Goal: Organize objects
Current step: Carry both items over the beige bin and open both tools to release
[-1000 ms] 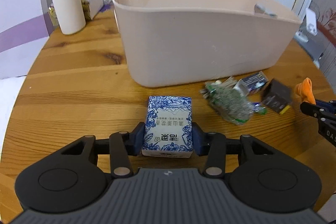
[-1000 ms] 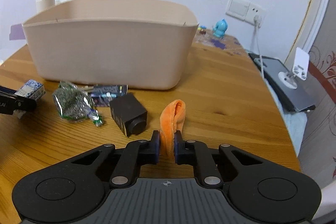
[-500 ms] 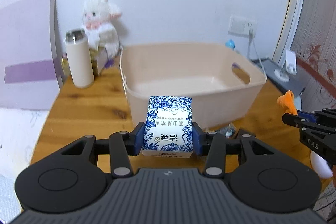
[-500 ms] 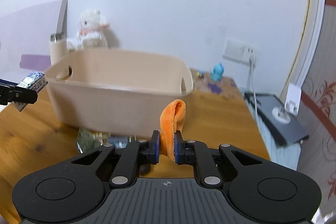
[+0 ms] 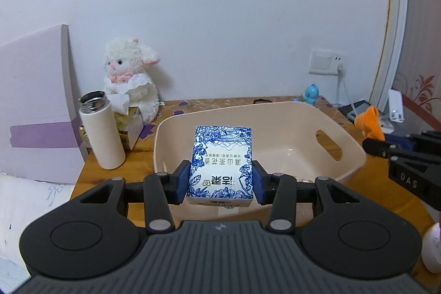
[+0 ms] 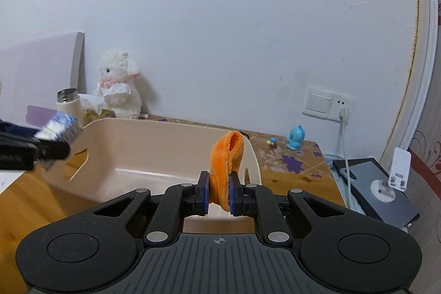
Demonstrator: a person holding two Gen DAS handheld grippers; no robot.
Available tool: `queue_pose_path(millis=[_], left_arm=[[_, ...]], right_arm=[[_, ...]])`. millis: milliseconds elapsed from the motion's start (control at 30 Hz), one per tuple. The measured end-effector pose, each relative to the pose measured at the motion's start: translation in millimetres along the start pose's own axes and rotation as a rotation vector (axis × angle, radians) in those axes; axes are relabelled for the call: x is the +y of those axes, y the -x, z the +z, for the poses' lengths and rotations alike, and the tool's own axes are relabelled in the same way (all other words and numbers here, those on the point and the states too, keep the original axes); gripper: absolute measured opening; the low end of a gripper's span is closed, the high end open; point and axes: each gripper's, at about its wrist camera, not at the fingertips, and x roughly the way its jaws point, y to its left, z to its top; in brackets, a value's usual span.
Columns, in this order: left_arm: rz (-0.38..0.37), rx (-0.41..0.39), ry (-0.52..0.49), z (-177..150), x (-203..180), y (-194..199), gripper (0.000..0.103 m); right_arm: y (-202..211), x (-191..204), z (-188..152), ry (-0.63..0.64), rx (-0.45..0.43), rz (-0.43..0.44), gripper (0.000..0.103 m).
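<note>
My left gripper (image 5: 220,181) is shut on a blue-and-white tissue pack (image 5: 222,159) and holds it above the near edge of the beige plastic bin (image 5: 350,145). My right gripper (image 6: 218,194) is shut on a folded orange cloth (image 6: 227,153) and holds it above the bin's right end (image 6: 255,161). The tissue pack also shows in the right wrist view (image 6: 62,127) at the bin's left end, and the orange cloth in the left wrist view (image 5: 369,121). The bin's inside looks bare.
A white flask (image 5: 102,128), a white plush lamb (image 5: 129,81) and a tissue box (image 5: 129,126) stand behind the bin on the left. A blue figurine (image 6: 296,137), a wall socket with a cable (image 6: 341,109) and a dark tablet (image 6: 374,186) are on the right.
Both grippers have risen from the tabletop with their objects and now hang over the bin, so I see its inside. The loose items in front of the bin have dropped out of view.
</note>
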Motion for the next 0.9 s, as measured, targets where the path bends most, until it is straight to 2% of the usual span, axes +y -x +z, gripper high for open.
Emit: queue_pose_path(millis=[333, 367, 400, 567, 667, 700, 733, 800, 900], left_arm=[[0.030, 0.133, -0.016, 2, -8, -87, 0.048], [0.034, 0.147, -0.019, 0, -9, -93, 0.048], [0.040, 0.162, -0.023, -2, -9, -99, 0.048], [0.045, 0.203, -0.026, -9, -9, -114, 0.048], [0.047, 0.202, -0.034, -10, -10, -110, 0.049], [0.050, 0.196, -0.036, -9, -11, -107, 0.053], [0.052, 0.189, -0.038, -9, -11, -102, 0.064], [0.053, 0.165, -0.036, -6, -11, -91, 0.076], [0.058, 0.131, -0.044, -3, -13, -72, 0.080]], right_arm=[[-63, 2, -2, -0.022, 0.102, 0.058, 0.017], [-69, 2, -4, -0.021, 0.117, 0.064, 0.020], [-71, 3, -5, -0.017, 0.128, 0.071, 0.032], [-78, 11, -10, 0.030, 0.156, 0.079, 0.042], [-72, 14, -10, 0.040, 0.137, 0.069, 0.061], [-70, 14, -9, 0.041, 0.128, 0.066, 0.066], [-66, 14, -8, 0.042, 0.119, 0.063, 0.068], [-58, 14, -5, 0.043, 0.104, 0.061, 0.080], [-44, 13, -3, 0.042, 0.083, 0.062, 0.091]])
